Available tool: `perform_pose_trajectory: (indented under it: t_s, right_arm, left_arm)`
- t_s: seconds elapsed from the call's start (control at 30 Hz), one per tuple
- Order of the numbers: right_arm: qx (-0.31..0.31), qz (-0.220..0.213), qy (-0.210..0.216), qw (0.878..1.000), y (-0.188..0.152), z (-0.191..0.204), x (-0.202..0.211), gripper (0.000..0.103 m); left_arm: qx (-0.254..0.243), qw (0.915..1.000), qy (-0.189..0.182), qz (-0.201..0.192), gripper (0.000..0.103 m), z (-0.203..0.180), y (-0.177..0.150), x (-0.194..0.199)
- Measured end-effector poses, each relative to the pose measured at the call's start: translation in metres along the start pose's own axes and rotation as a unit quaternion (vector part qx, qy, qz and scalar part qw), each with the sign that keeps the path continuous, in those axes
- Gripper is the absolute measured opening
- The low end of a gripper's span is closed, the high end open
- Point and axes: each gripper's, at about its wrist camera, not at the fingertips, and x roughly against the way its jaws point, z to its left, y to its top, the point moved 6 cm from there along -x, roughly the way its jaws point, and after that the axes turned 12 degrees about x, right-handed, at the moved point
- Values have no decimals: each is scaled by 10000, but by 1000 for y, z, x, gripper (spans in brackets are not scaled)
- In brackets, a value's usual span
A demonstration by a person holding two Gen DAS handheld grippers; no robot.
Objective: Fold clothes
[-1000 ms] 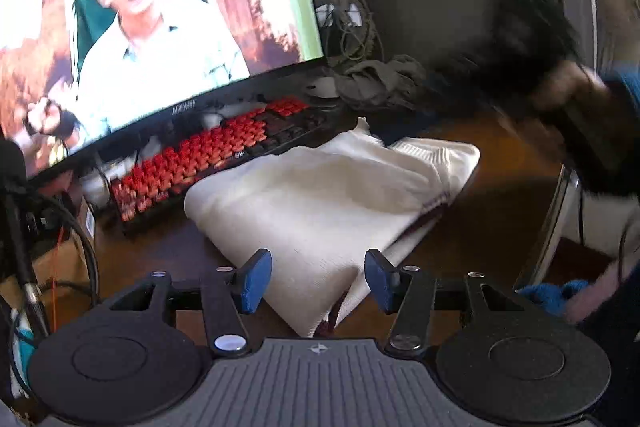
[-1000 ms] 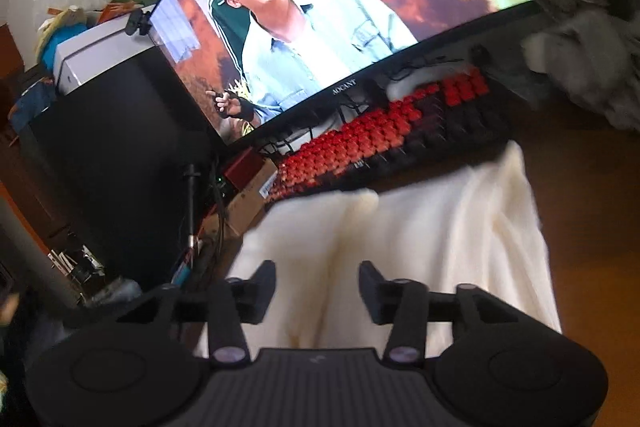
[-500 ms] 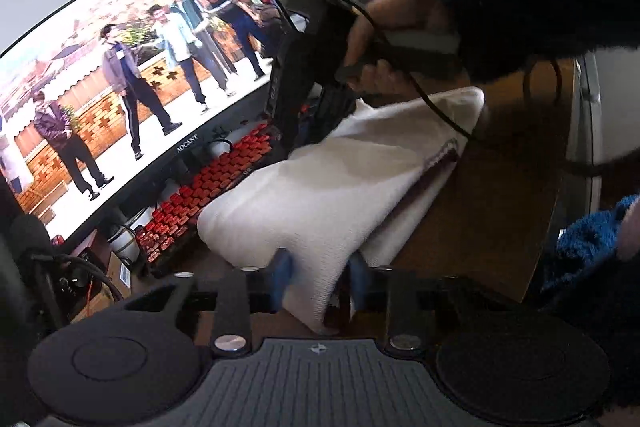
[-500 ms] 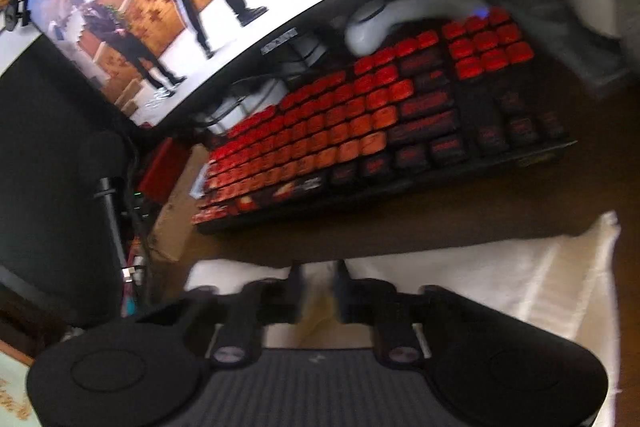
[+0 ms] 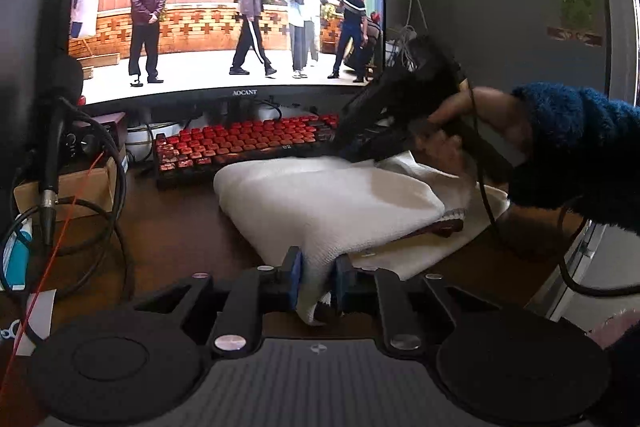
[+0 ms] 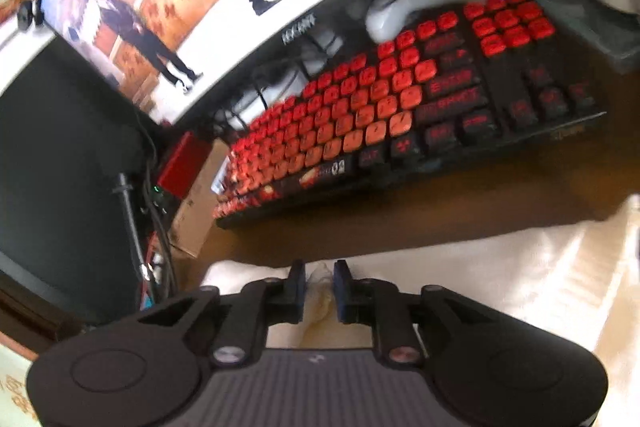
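**Both grippers clamped on a folded cream garment: handling assessment**

We find a cream knitted garment (image 5: 332,203) lying part-folded on the brown counter (image 5: 180,227), just in front of a red-keyed keyboard (image 5: 244,143) and a lit monitor (image 5: 228,7). A darker trim edge shows between its layers on the right side.

The left hand-held gripper (image 5: 317,281) has its jaws drawn close together on the nearest corner of the garment; cloth fills the gap between the blue pads and hangs a little below them. In the right wrist view, the right hand-held gripper (image 6: 319,289) is likewise nearly closed, with a bunch of the same cream cloth (image 6: 500,279) pinched between its fingers at the edge nearer the keyboard. From the left wrist view, a hand (image 5: 464,131) in a blue fleece sleeve (image 5: 576,155) carries that gripper over the far side of the garment.

We judge the garment soft, limp and moderately thick. It should not slip readily from the pads, but it will sag and drag wherever it is unsupported. Stacked layers may slide apart if only the top layer is caught. We recommend holds at corners or on the folded edge, taking all layers together, with both grips level so that the fold stays square. The keyboard lies close behind; a trailing edge could sweep across it.
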Motion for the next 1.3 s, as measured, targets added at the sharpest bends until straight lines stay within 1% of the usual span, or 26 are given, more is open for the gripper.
perform_pose_trajectory:
  t_s: [0.03, 0.07, 0.1, 0.13, 0.23, 0.27, 0.3, 0.33, 0.4, 0.47, 0.5, 0.57, 0.6, 0.63, 0.7, 0.8, 0.87, 0.9, 1.0, 1.07, 1.1, 1.13, 1.17, 1.2, 1.27, 1.3]
  right_arm:
    - [130, -117, -36, 9998, 1, 1, 11, 22]
    - [259, -205, -47, 9994, 0, 2, 23, 24]
    - [387, -288, -55, 9988, -3, 3, 36, 29]
    - [414, -314, 32, 9986, -10, 4, 50, 30]
    - [514, -84, 428, 9977, -45, 11, 74, 28]
    - [745, 46, 503, 9959, -62, 18, 77, 25]
    - [1045, 128, 470, 9933, -76, 26, 79, 16]
    - [1351, 203, 421, 9897, -90, 34, 80, 14]
    - [1796, 137, 305, 9832, -111, 45, 93, 15]
    - [1414, -256, 327, 9891, -121, 39, 116, 16]
    - [1097, -391, 320, 9927, -124, 33, 124, 19]
    - [495, -711, 57, 9962, -128, 16, 138, 23]
    - [326, -838, -137, 9959, -130, 8, 144, 23]
    - [174, -912, -249, 9954, -130, 1, 147, 23]
    - [-139, -889, -380, 9952, -127, -11, 143, 26]
    - [-222, -803, -525, 9951, -119, -16, 131, 25]
    - [-183, -747, -678, 9947, -115, -14, 123, 14]
    - [-60, -714, -755, 9946, -116, -11, 122, 6]
    - [173, -607, -947, 9935, -117, -6, 126, 6]
    - [-21, -666, -902, 9937, -121, -7, 138, 10]
    - [-213, -706, -877, 9934, -124, -12, 145, 15]
    - [-377, -769, -843, 9927, -126, -17, 151, 29]
    - [-451, -837, -844, 9919, -127, -20, 155, 35]
    - [-456, -883, -881, 9911, -126, -21, 155, 37]
    - [-351, -876, -1002, 9905, -122, -19, 148, 37]
    - [-196, -835, -1077, 9905, -120, -15, 142, 37]
  left_arm:
    - [-91, 10000, 11, 25, 20, -1, 0, -2]
    - [-198, 9998, 13, 62, 27, -2, 0, -1]
    - [-248, 9997, -5, 89, 32, -3, 0, -1]
    - [-263, 9996, -36, 111, 41, -4, 1, 0]
    - [-139, 9998, -96, 80, 41, -3, 1, 6]
    - [-98, 9999, -99, 62, 41, -1, 3, 7]
    - [-58, 9999, -103, 45, 41, 0, 4, 8]
    - [-58, 9999, -104, 52, 41, 1, 5, 8]
    - [-56, 9999, -97, 56, 41, 1, 7, 7]
    - [-114, 9999, -67, 47, 41, -2, 7, 7]
    - [-163, 9998, -50, 58, 41, -2, 6, 6]
    - [-176, 9998, -42, 107, 41, -2, 4, 3]
    - [-176, 9997, -42, 133, 41, -2, 4, 1]
    - [-186, 9997, -38, 132, 41, -2, 4, 1]
    - [-208, 9997, -29, 129, 41, -2, 4, -1]
    - [-278, 9995, -20, 115, 41, -3, 4, -3]
    - [-291, 9995, -18, 103, 41, -4, 3, -4]
    - [-286, 9995, -13, 101, 41, -4, 3, -4]
    - [-280, 9996, 8, 98, 41, -4, 3, -3]
    - [-308, 9995, 28, 101, 41, -5, 3, -3]
    - [-333, 9994, 36, 103, 41, -6, 3, -3]
    - [-357, 9993, 44, 104, 41, -6, 3, -3]
    - [-354, 9993, 45, 106, 41, -6, 2, -3]
    - [-346, 9993, 36, 129, 41, -6, 2, -3]
    - [-354, 9993, 56, 147, 41, -6, 2, -4]
    - [-358, 9992, 65, 155, 41, -5, 2, -5]
